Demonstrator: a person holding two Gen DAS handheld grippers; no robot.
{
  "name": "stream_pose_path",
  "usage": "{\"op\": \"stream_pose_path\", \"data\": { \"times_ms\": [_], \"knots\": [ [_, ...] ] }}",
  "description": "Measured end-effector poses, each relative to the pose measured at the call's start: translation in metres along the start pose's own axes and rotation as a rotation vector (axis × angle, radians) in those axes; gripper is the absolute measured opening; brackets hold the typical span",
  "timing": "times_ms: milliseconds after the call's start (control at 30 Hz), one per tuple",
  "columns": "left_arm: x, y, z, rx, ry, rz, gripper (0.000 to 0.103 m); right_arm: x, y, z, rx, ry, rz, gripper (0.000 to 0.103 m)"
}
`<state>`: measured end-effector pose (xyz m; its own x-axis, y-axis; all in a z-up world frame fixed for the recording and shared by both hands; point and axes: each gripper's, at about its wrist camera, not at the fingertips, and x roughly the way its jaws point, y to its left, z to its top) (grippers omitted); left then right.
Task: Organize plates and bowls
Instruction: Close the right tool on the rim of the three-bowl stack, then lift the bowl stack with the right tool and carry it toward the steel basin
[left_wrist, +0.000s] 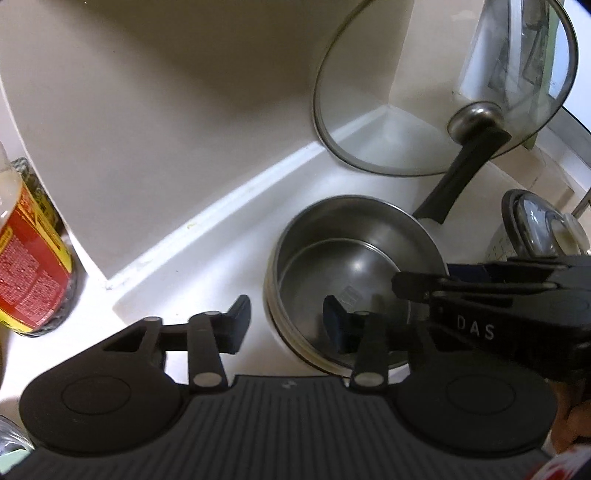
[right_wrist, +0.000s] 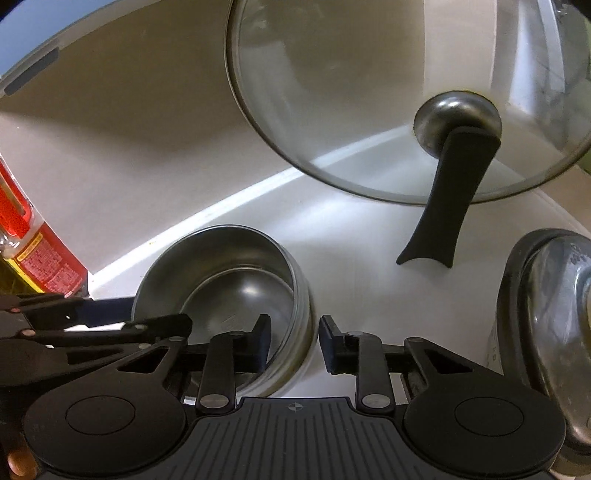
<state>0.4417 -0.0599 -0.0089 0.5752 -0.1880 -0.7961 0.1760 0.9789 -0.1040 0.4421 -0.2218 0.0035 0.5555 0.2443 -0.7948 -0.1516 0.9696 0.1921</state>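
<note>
Two steel bowls (left_wrist: 354, 280), nested, sitting on white counter (left_wrist: 207, 266) near wall corner. Left gripper (left_wrist: 286, 321) spread wide, straddling bowl rim at 9 o'clock, one finger inside, one outside. Right gripper (right_wrist: 293, 341) also spread, straddling rim at 3 o'clock, not pinching. Glass lid (right_wrist: 388, 99) leaning at 12 o'clock behind bowls. Red-labelled bottle (left_wrist: 29, 266) standing far at 9 o'clock.
</note>
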Motion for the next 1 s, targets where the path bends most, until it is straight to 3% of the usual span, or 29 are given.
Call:
{"op": "stream_pose_path", "data": {
  "times_ms": [333,1000],
  "knots": [
    [-0.014,0.003,-0.015,-0.018,0.009,0.018,0.032,-0.003,0.018,-0.004,-0.099,0.05,-0.002,0.027],
    [-0.102,0.056,-0.111,-0.151,0.017,0.088,0.033,-0.043,0.109,-0.072,-0.249,0.124,0.142,0.027]
  ]
}}
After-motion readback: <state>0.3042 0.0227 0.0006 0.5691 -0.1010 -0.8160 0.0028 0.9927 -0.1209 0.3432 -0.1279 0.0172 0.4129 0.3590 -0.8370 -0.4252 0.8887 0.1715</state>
